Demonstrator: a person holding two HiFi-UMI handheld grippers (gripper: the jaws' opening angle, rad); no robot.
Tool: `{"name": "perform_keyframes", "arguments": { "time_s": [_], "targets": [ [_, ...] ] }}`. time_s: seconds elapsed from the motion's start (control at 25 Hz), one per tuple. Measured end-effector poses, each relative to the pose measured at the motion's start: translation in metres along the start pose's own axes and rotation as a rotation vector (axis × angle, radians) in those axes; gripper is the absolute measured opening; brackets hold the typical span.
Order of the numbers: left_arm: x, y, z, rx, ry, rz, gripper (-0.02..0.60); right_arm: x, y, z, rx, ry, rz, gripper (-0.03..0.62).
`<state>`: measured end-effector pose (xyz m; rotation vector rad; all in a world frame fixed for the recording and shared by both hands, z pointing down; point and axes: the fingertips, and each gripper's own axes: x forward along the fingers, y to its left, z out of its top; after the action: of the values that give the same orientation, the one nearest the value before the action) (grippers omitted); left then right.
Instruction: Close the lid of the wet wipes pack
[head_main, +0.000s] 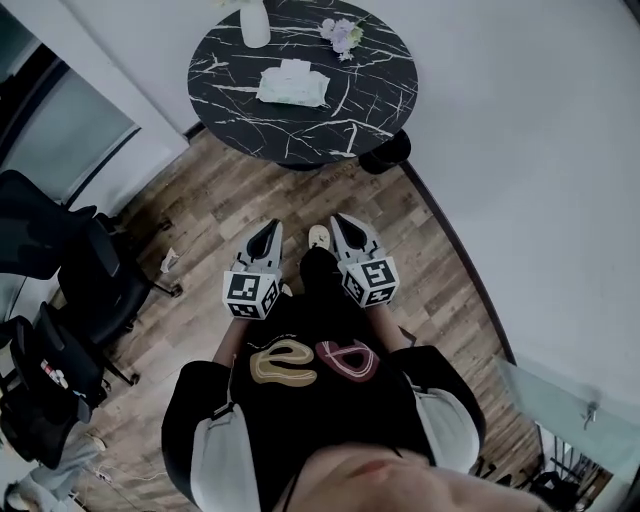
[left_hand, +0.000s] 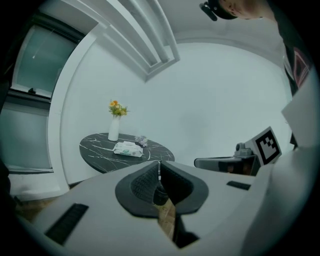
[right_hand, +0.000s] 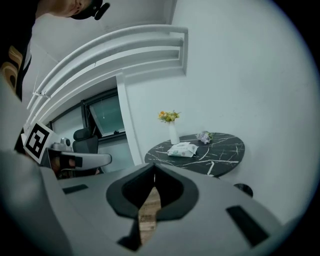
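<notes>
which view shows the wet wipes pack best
The head view: it looks down on the wipes pack, showing its whole top face on the table. The left gripper view and the right gripper view each show it small, far off and from a low side angle.

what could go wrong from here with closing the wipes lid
1. The wet wipes pack lies loose on the smooth table; a one-sided press might slide it rather than snap the lid shut.
2. The vase stands beyond the pack, so an overshooting reach could tip it.
3. The left gripper and right gripper are both shut and far from the table; the lid's state cannot be read from here, so the approach is partly a guess.
</notes>
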<state>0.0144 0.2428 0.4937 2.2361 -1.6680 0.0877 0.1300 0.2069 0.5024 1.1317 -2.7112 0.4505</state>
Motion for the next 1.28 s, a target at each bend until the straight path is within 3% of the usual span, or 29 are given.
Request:
{"name": "perform_keyframes", "arguments": {
  "time_s": [0.52,0.84,1.28],
  "targets": [
    [0.099,0.020,0.034,-0.020,-0.006,0.086,0.025,0.082,-0.072,0.040,-0.026,0.022,0.116,0.012],
    [0.152,0.021,0.041,-0.083,-0.018,0.153,0.025,0.114,-0.116,0.059,-0.021,0.030,0.213,0.012],
    [0.194,0.023,0.046,-0.108,-0.006,0.169,0.025,0.139,-0.149,0.067,-0.006,0.060,0.238,0.012]
  ]
}}
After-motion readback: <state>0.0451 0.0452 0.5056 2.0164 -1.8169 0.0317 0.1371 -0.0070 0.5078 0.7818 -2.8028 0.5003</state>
